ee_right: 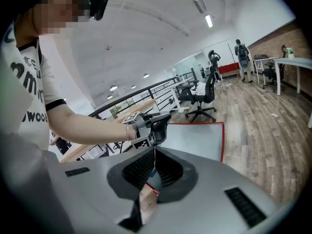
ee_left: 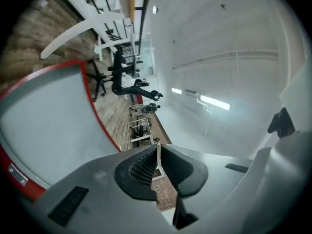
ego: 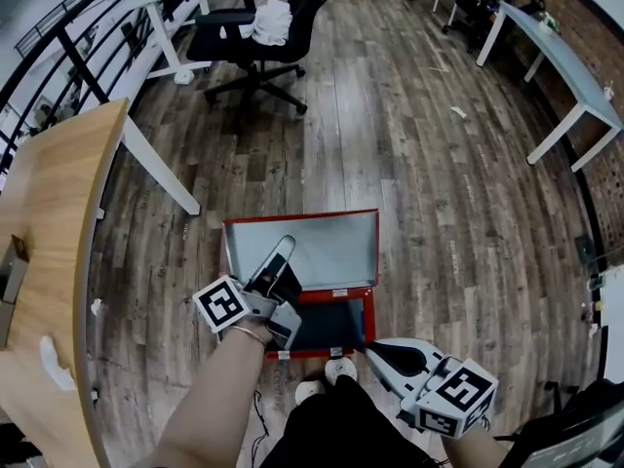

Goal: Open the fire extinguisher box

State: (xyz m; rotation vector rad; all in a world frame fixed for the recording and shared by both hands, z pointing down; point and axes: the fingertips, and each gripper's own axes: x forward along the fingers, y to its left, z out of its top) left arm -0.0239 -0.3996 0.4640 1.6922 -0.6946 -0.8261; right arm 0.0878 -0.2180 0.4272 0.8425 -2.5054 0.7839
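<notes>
Left claw [ego: 283,250] sits low and centre in the head view, its tips lying over the grey inner face of the raised lid [ego: 336,247]. Whether they touch that face cannot be told from here. In its own view the left claw [ee_left: 157,147] has its ribbed pads pressed together at the tip with nothing between them, and the lid [ee_left: 48,121] fills the left of the frame, red rim curving round it.

The right claw [ego: 373,349] is at the lower right, its dark tips pointing toward the near right corner of the fire extinguisher box [ego: 370,318]. Its own view shows the right claw [ee_right: 155,150] pinched shut as well and empty, with the left claw [ee_right: 156,126] just beyond it and the lid [ee_right: 200,135] behind.

The box stands on the wooden floor [ego: 429,164] at the lower middle of the head view, lid swung open toward the top of the frame. Its body shows as a dark hollow inside red walls, and what is in it cannot be made out. A wooden surface [ego: 49,261] runs down the left edge, and an office chair [ego: 255,37] stands at the upper left.
</notes>
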